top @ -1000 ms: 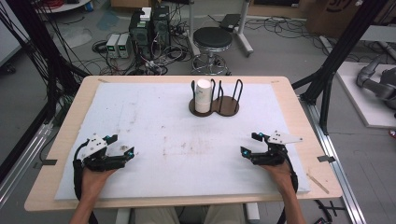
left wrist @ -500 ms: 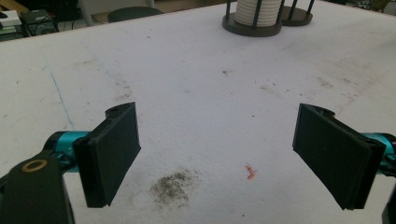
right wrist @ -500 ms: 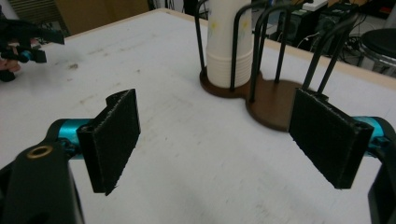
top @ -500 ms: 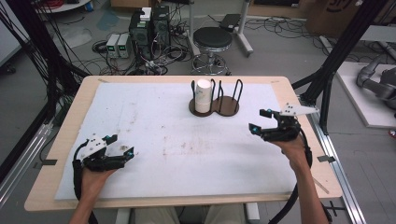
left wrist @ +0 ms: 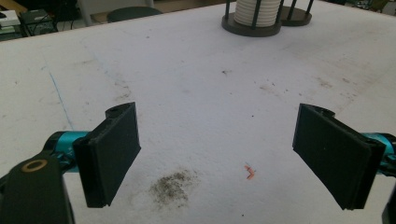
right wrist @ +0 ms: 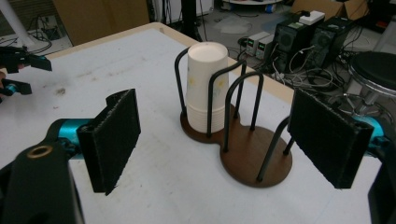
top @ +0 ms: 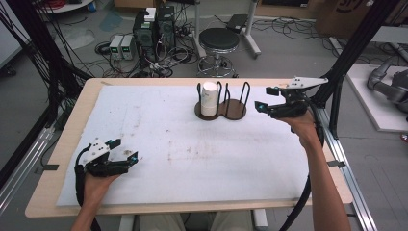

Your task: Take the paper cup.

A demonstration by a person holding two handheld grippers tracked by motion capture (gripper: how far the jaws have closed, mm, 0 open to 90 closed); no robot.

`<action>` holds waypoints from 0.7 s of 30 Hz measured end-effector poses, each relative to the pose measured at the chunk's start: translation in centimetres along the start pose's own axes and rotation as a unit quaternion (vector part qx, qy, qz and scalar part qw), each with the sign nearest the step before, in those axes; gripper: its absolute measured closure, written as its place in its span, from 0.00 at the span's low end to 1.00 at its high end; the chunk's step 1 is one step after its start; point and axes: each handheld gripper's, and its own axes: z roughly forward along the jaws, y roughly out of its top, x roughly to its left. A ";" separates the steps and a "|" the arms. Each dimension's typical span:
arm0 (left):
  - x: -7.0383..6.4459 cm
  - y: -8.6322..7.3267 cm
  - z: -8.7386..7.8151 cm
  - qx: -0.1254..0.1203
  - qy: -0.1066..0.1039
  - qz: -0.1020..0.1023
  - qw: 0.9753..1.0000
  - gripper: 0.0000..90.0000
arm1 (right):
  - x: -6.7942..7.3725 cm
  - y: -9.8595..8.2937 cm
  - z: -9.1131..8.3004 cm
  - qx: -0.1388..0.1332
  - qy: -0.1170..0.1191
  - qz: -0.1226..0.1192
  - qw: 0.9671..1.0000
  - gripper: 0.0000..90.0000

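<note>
Facing one cup stack (right wrist: 206,88) in one two-bay holder (right wrist: 243,151); both tools (right wrist: 224,140) (left wrist: 219,154) apart

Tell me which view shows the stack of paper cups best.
The right gripper view: the cup stack stands close, top to bottom, inside its wire holder. The high view shows it small; the left gripper view cuts it off at the top edge.

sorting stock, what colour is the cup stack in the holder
White, or slightly cream; the cup stack shows best in the right gripper view.
</note>
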 end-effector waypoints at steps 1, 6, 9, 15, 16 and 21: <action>0.0 0.0 0.0 0.000 0.000 0.000 1.000 0.16 | -0.2 0.4 0.3 0.003 0.001 -0.003 1.000 0.19; 0.0 0.0 0.0 -0.001 0.000 -0.001 1.000 0.16 | -1.3 3.3 2.3 0.023 0.014 -0.020 0.999 0.19; 0.1 0.0 0.0 0.000 -0.001 -0.002 1.000 0.16 | -1.9 5.2 4.0 0.048 0.026 -0.031 0.998 0.19; 0.0 0.0 0.1 0.003 0.001 0.000 1.000 0.16 | -2.4 8.1 7.4 0.093 0.038 -0.061 0.993 0.19; 0.0 0.0 0.1 0.001 0.002 0.000 1.000 0.16 | -2.5 8.5 8.1 0.105 0.041 -0.062 0.992 0.19; 0.1 0.0 0.0 -0.002 0.001 -0.004 1.000 0.16 | -2.6 9.5 10.7 0.145 0.058 -0.078 0.985 0.19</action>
